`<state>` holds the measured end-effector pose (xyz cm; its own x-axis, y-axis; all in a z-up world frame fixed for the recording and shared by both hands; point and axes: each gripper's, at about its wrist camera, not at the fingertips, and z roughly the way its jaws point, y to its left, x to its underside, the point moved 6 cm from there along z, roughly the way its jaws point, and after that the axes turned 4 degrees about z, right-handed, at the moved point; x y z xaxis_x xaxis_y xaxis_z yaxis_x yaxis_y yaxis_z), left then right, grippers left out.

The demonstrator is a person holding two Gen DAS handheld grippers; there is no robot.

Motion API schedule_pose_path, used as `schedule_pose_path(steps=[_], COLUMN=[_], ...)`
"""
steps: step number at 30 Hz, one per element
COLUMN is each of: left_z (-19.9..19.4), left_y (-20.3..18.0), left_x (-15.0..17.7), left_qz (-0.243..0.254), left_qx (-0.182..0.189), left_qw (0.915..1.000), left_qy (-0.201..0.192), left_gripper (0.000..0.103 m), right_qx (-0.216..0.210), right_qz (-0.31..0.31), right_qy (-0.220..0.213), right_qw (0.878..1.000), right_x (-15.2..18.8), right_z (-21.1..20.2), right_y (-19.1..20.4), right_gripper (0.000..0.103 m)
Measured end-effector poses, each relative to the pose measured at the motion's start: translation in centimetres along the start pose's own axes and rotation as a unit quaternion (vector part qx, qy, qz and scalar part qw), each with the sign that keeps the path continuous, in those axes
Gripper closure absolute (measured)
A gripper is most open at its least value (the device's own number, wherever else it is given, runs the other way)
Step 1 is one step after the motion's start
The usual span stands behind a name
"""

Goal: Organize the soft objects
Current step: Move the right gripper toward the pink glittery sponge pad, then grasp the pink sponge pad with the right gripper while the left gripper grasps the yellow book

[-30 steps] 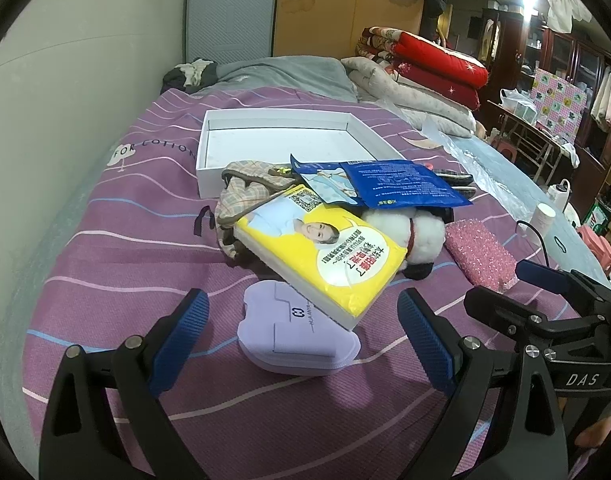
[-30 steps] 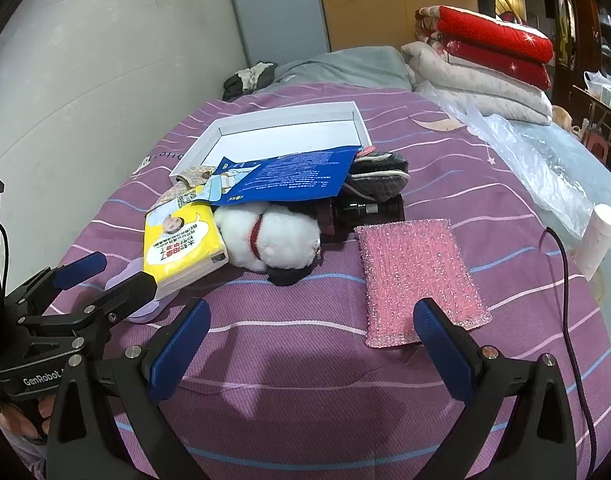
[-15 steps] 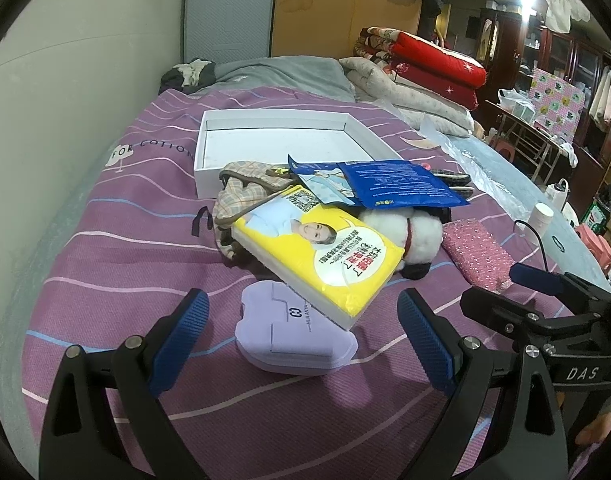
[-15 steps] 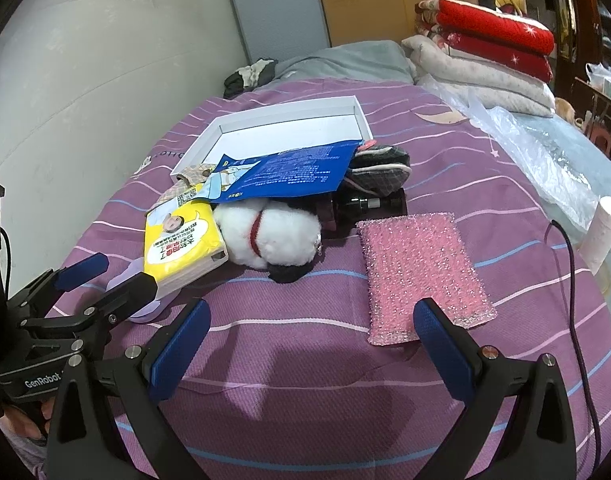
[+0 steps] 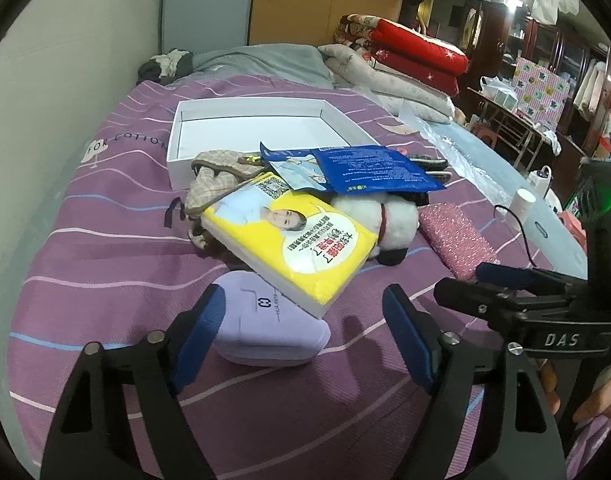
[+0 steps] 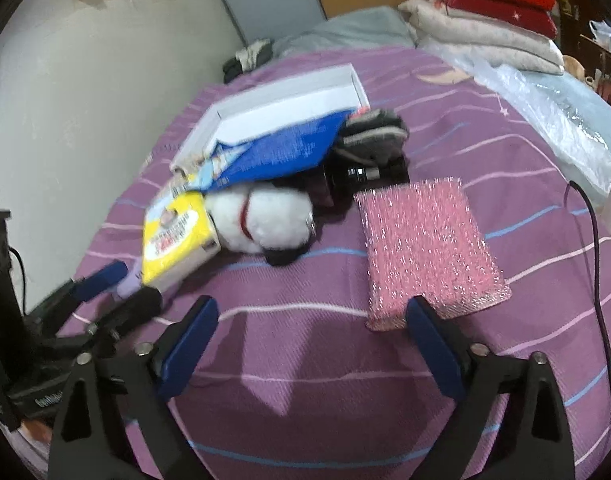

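A pile lies on the purple striped bed: a yellow tissue pack (image 5: pixel 293 236), a lilac case (image 5: pixel 261 324) under its near corner, a white plush toy (image 5: pixel 389 220), a blue packet (image 5: pixel 369 168), a plaid cloth (image 5: pixel 217 180) and a pink glitter sponge (image 5: pixel 453 240). Behind the pile stands an open white box (image 5: pixel 257 128). My left gripper (image 5: pixel 305 336) is open, its fingers either side of the lilac case. My right gripper (image 6: pixel 309 344) is open and empty over bare sheet, its right finger at the near edge of the pink sponge (image 6: pixel 425 240). The plush (image 6: pixel 261 220) lies ahead of it, to the left.
Folded red and grey quilts (image 5: pixel 401 60) are stacked at the head of the bed. A plastic sheet (image 6: pixel 553 108) and a black cable (image 6: pixel 597 248) run along the right side. A wall (image 5: pixel 65 80) bounds the bed on the left. Dark socks (image 6: pixel 373 132) lie by the box.
Both grippers have moved forward and lower toward the pile. The left one now straddles the lilac case. The right one has reached the pink sponge's near edge.
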<state>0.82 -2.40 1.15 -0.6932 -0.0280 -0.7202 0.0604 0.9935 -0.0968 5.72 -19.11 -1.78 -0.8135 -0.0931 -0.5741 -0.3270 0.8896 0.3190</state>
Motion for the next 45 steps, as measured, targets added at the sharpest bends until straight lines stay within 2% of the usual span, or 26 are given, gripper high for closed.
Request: schedule_pose_path(steps=[10, 15, 19, 24, 32, 36, 37, 38, 39, 41, 45], left_z=[0.5, 1.0, 1.1, 1.1, 0.8, 0.8, 0.8, 1.1, 1.3, 1.7, 1.2], left_y=[0.7, 1.3, 1.2, 0.7, -1.3, -1.5, -1.5, -1.3, -1.2, -0.8, -0.6], left_x=[-0.1, -0.1, 0.0, -0.2, -0.6, -0.9, -0.9, -0.9, -0.8, -0.7, -0.8], left_qz=[-0.016, -0.026, -0.025, -0.003, 0.071, 0.082, 0.079, 0.072, 0.067, 0.053, 0.035], left_qx=[0.013, 0.012, 0.016, 0.009, -0.036, -0.050, -0.047, -0.043, -0.041, -0.029, -0.011], left_qw=[0.9998, 0.9995, 0.9995, 0.9999, 0.9968, 0.9954, 0.9957, 0.9964, 0.9968, 0.9980, 0.9992], left_qy=[0.001, 0.010, 0.014, 0.012, 0.003, -0.003, -0.003, 0.003, 0.009, 0.019, 0.013], left_gripper=[0.036, 0.042, 0.043, 0.049, 0.049, 0.050, 0.052, 0.062, 0.065, 0.068, 0.079], right_qx=[-0.020, -0.035, -0.033, -0.025, 0.008, -0.006, -0.007, -0.006, -0.004, 0.007, 0.035], right_qz=[-0.029, -0.026, -0.027, -0.024, -0.014, 0.010, 0.012, 0.012, 0.008, -0.008, -0.038], right_qy=[-0.014, 0.008, 0.018, 0.014, -0.008, 0.003, 0.005, 0.008, 0.011, 0.014, 0.019], right_qw=[0.999, 0.999, 0.999, 0.999, 1.000, 1.000, 1.000, 1.000, 1.000, 1.000, 0.998], right_x=[-0.6, -0.8, -1.0, -1.7, -3.0, -3.0, -2.9, -2.8, -2.7, -2.6, -2.2], right_z=[-1.1, -0.5, -0.1, -0.4, -1.1, -0.3, -0.2, 0.0, 0.1, 0.5, 1.2], right_y=[0.6, -0.1, -0.9, -2.3, -5.5, -6.7, -6.8, -6.7, -6.6, -6.2, -5.8], right_gripper=[0.015, 0.016, 0.017, 0.017, 0.017, 0.017, 0.017, 0.017, 0.017, 0.017, 0.017])
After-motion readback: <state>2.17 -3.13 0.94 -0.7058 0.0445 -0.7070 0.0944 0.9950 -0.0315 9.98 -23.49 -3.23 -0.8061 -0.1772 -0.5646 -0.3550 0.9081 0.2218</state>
